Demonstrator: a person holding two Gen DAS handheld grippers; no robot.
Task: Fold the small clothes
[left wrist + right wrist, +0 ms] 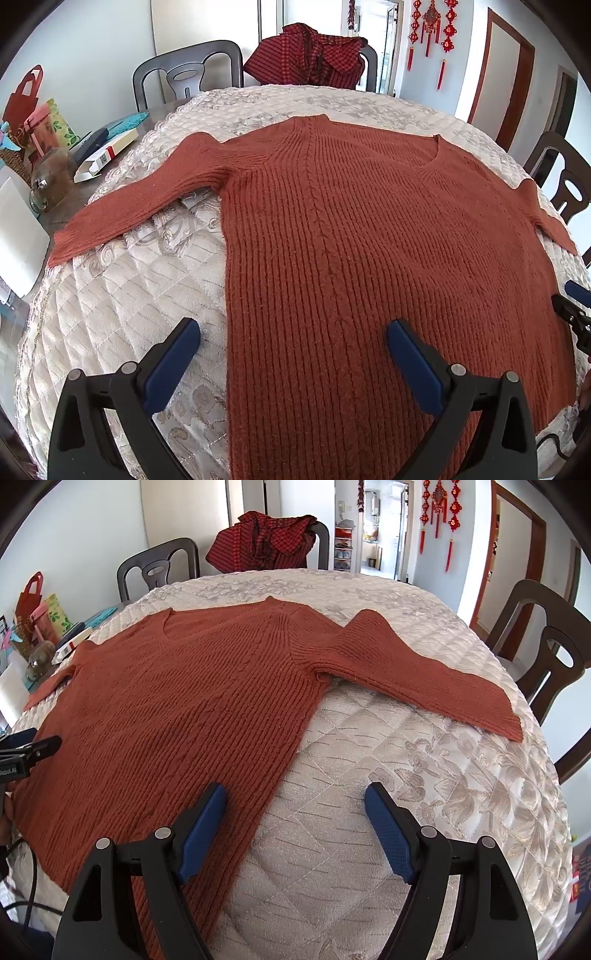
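- My left gripper (293,334) hangs with jaws spread wide and empty, astride the sweater's left side edge near the table's front edge.
- My right gripper (295,799) is likewise agape, holding nothing, astride the right side edge.
- The rust-red ribbed sweater (369,229) lies flat on the quilted table cover (406,775), sleeves splayed outward.
- It looks soft, floppy and stretchy; I'd pinch each cuff first.
- No writing is legible.
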